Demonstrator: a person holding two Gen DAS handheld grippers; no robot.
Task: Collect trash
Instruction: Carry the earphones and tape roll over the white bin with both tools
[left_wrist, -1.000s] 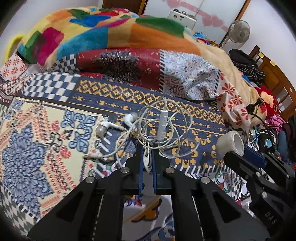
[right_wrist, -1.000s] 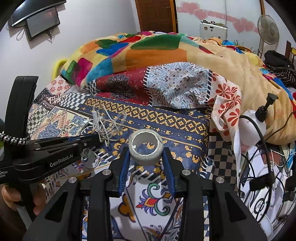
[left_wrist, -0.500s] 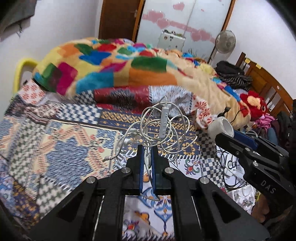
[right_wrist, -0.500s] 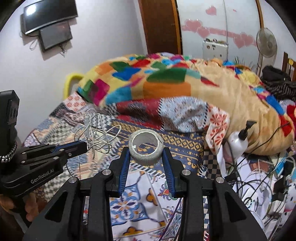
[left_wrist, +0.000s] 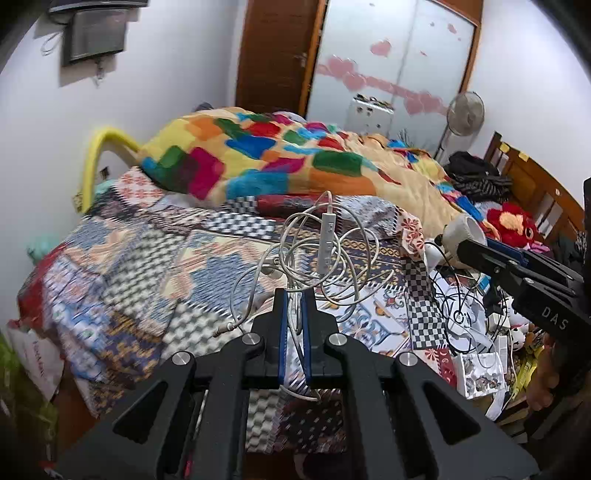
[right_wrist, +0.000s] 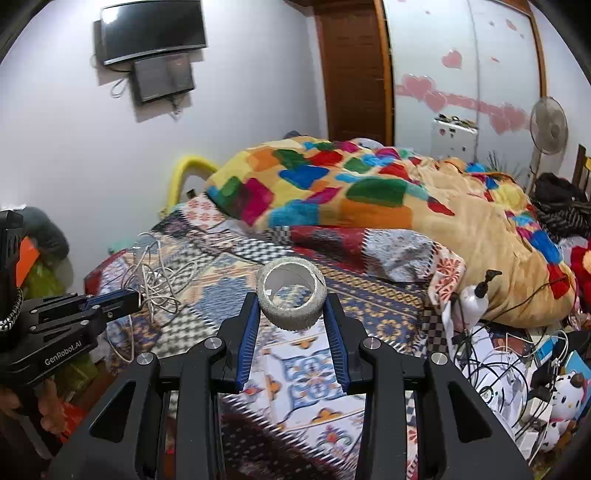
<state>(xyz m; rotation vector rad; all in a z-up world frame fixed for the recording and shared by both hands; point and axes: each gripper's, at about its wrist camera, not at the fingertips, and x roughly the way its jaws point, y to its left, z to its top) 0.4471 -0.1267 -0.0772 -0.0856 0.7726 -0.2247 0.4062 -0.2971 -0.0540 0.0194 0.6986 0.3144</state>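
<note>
Left wrist view: left tool clenched on earphone cable, white, tangled in loose loops, held raised above bed. Inline remote stands near upright; jack end dangles lower left. Right tool at right edge carries tape roll.

Right wrist view: right tool grasping tape roll, grey, rough-sided, nearly spent. Roll axis tilted up, hollow core facing camera. Cable bundle hangs at left tool.
</note>
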